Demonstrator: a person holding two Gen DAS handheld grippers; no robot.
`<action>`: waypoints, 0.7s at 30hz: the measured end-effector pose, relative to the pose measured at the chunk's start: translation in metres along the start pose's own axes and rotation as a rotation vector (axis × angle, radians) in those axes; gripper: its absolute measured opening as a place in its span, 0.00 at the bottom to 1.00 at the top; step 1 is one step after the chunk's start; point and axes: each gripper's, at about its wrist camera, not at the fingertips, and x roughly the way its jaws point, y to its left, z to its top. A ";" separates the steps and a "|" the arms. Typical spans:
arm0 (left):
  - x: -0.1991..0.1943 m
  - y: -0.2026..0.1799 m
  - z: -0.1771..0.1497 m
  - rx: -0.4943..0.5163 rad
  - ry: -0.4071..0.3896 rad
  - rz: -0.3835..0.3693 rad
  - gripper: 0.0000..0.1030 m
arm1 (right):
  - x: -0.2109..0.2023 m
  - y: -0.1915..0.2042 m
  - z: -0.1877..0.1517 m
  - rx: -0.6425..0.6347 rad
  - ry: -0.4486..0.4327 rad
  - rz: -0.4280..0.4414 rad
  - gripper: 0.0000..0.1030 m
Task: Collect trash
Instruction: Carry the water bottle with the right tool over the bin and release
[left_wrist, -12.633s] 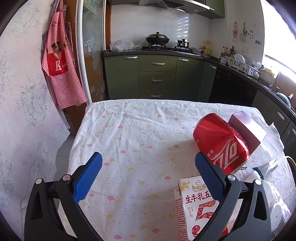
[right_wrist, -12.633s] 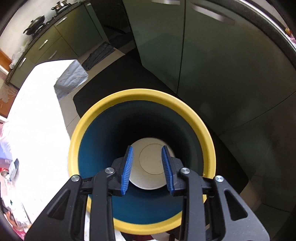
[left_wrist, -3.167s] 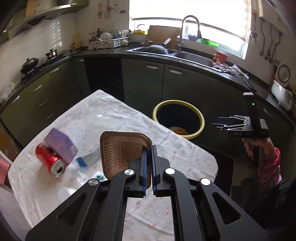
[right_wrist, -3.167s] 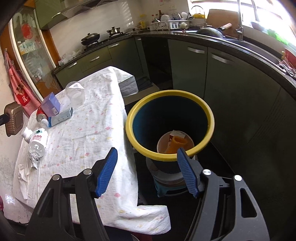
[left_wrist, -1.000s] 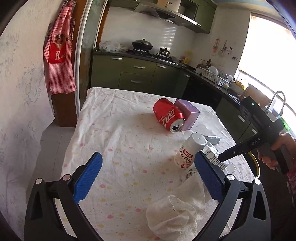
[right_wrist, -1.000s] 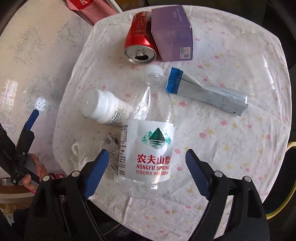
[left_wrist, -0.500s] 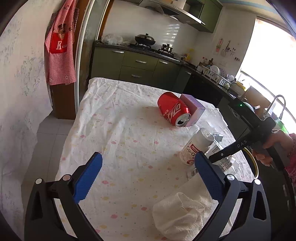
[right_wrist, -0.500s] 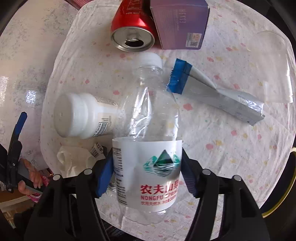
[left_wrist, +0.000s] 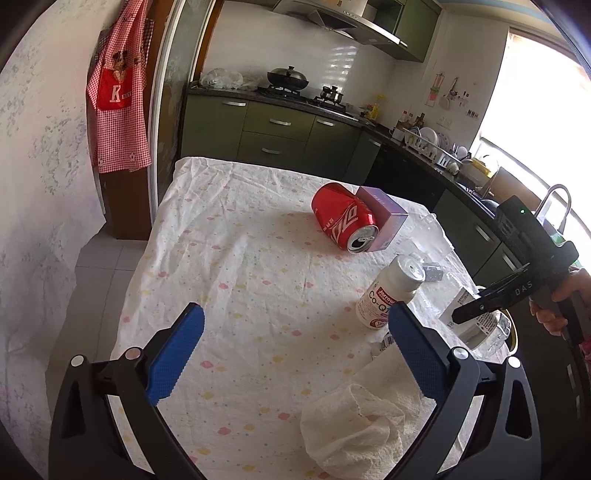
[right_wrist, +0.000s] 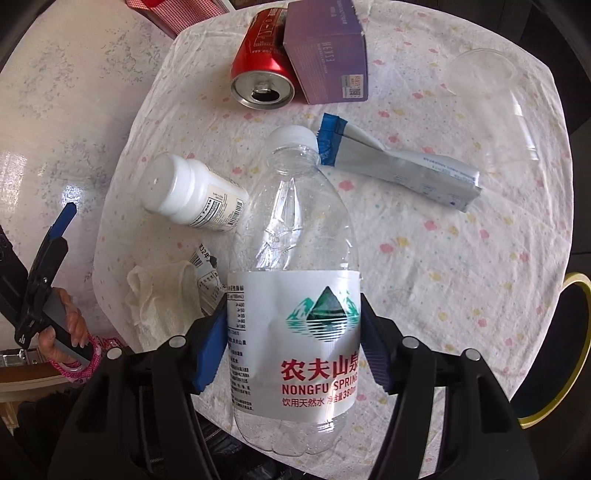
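Note:
My right gripper (right_wrist: 291, 343) is shut on a clear Nongfu Spring water bottle (right_wrist: 295, 258), gripping its white label and holding it above the table. The bottle also shows in the left wrist view (left_wrist: 480, 325) between the right gripper's jaws. My left gripper (left_wrist: 295, 354) is open and empty over the near part of the table. On the flowered tablecloth (left_wrist: 240, 280) lie a red cola can (left_wrist: 343, 218), a purple box (left_wrist: 384, 218), a white pill bottle (left_wrist: 391, 295) and a crumpled white tissue (left_wrist: 354, 424).
A blue and silver wrapper (right_wrist: 399, 162) and a clear plastic cup (right_wrist: 495, 99) lie on the table's right side. The yellow-rimmed bin (right_wrist: 561, 350) stands just off the table's edge. Green kitchen cabinets (left_wrist: 273, 136) stand behind; a red checked apron (left_wrist: 118, 110) hangs at left.
My right gripper has closed from wide open onto the water bottle and raised it. My left gripper stayed open and drifted slightly over the table.

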 end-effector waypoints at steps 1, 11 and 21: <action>0.000 -0.002 0.000 0.005 0.001 0.000 0.95 | -0.007 -0.005 -0.005 0.008 -0.016 0.006 0.60; 0.004 -0.036 0.009 0.075 -0.003 -0.024 0.95 | -0.079 -0.144 -0.072 0.297 -0.119 -0.108 0.60; 0.030 -0.075 0.009 0.135 0.062 -0.055 0.95 | -0.064 -0.296 -0.122 0.590 -0.078 -0.182 0.61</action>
